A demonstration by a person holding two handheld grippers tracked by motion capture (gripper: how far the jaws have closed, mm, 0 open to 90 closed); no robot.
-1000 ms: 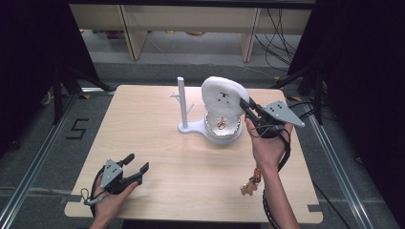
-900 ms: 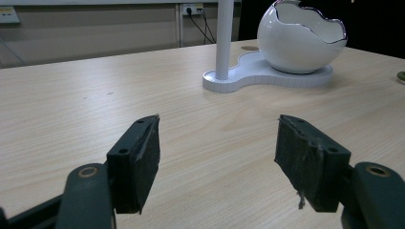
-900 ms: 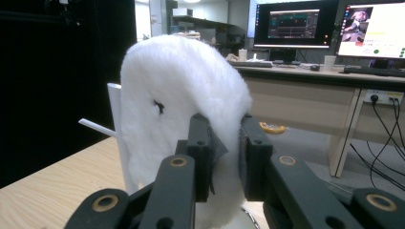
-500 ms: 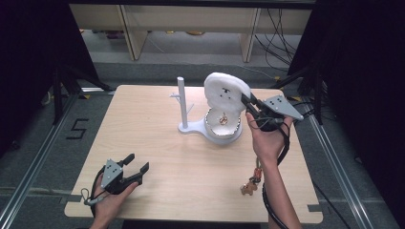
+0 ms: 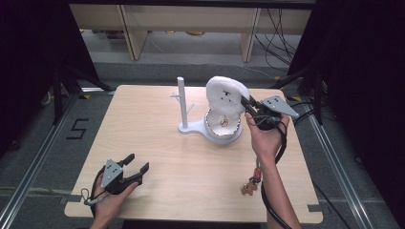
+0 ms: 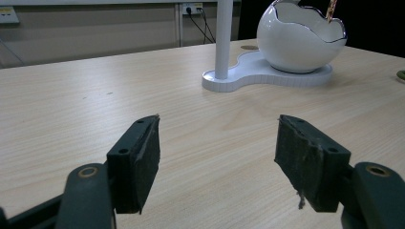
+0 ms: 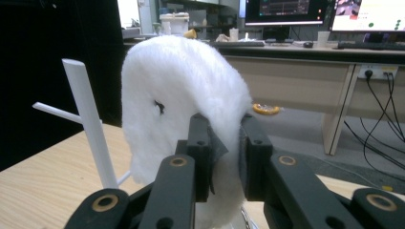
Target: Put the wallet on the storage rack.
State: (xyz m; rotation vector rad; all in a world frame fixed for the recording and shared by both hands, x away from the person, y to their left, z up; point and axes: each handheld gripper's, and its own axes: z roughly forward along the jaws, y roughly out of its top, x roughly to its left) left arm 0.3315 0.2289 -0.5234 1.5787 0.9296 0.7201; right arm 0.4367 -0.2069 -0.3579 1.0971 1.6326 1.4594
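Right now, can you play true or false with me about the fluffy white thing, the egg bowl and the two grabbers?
1. The right gripper pinches the fluffy white thing. True.
2. The left gripper holds the white pole. False: it is open, near the table's front edge, holding nothing.
3. The fluffy white thing lies flat on the table. False: it is up over the egg bowl.
4. Something gold sits inside the egg bowl. True.
5. A small brown charm lies on the table by the person's right forearm. True.
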